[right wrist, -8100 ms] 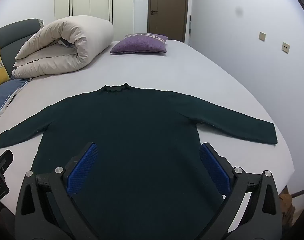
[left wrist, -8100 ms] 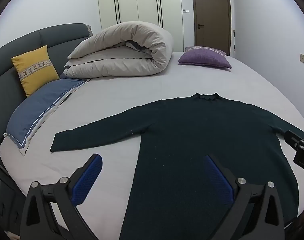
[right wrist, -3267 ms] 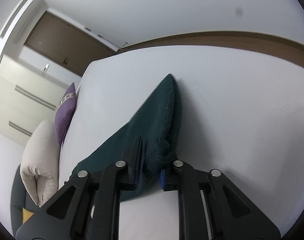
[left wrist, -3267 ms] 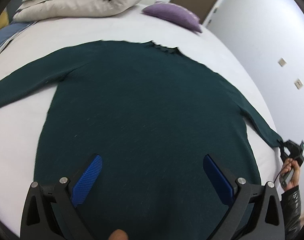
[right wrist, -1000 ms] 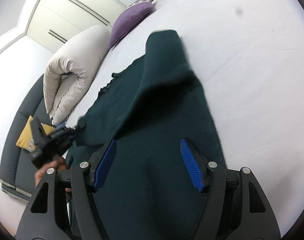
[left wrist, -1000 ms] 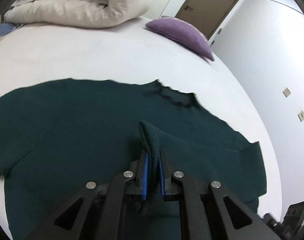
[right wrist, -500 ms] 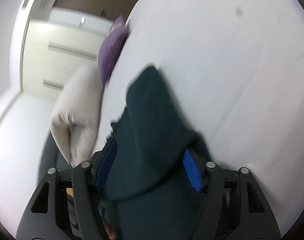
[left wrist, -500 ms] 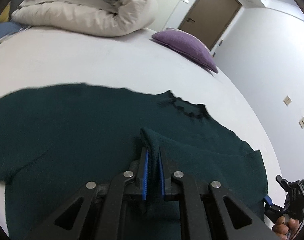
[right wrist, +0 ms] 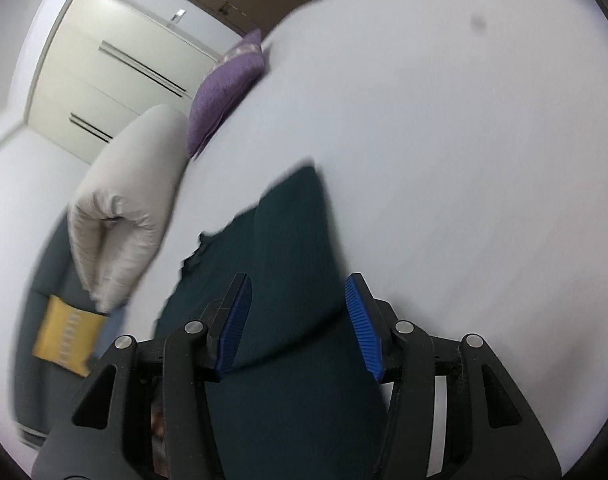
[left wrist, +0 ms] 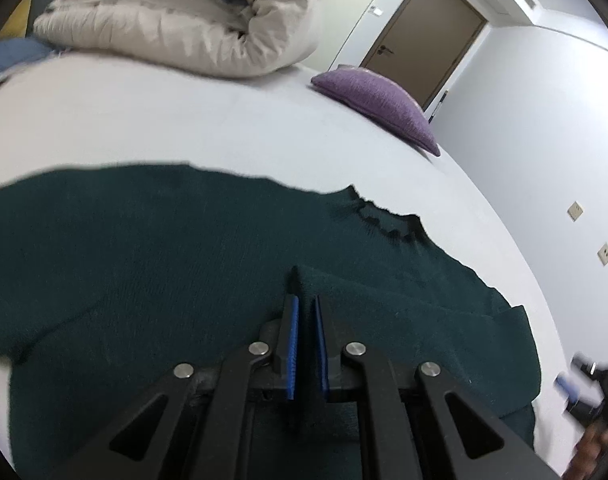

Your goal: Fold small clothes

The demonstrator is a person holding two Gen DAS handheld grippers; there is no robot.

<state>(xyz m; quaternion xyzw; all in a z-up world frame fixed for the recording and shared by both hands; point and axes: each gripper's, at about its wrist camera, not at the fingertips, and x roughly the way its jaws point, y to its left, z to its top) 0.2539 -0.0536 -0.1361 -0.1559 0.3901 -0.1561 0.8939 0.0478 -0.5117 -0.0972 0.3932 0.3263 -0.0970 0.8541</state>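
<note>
While you've got both grippers over it, here's how the scene sits, biggest stuff first:

bed: the white bed [left wrist: 151, 120] fills most of both views and everything sits on it.

duvet: a rolled cream duvet [left wrist: 191, 16] is at the far end of the bed, well apart from your work area.

sweater: the dark green sweater [left wrist: 143, 248] lies spread flat on the bed, neckline [left wrist: 388, 220] toward the far end. Its right sleeve is already folded in across the body, and the cuff end is what your left gripper has. In the right wrist view the folded part of the sweater [right wrist: 287, 248] runs up the middle, pretty blurry.

purple pillow: a purple pillow [left wrist: 376, 104] sits past the sweater, near the brown door [left wrist: 424, 36].

yellow cushion: there's a yellow cushion [right wrist: 67, 328] against the dark headboard, only in the right wrist view.

left gripper: your left gripper [left wrist: 306, 312] has its blue pads pressed nearly together, pinching a thin fold of the sweater sleeve that sticks up between them.

right gripper: your right gripper [right wrist: 299, 316] is part-spread and its jaws are closing. The folded sweater lies between the pads, but they aren't pressing on it. From the left wrist view it's just a blurry shape at the bed's right edge.
</note>
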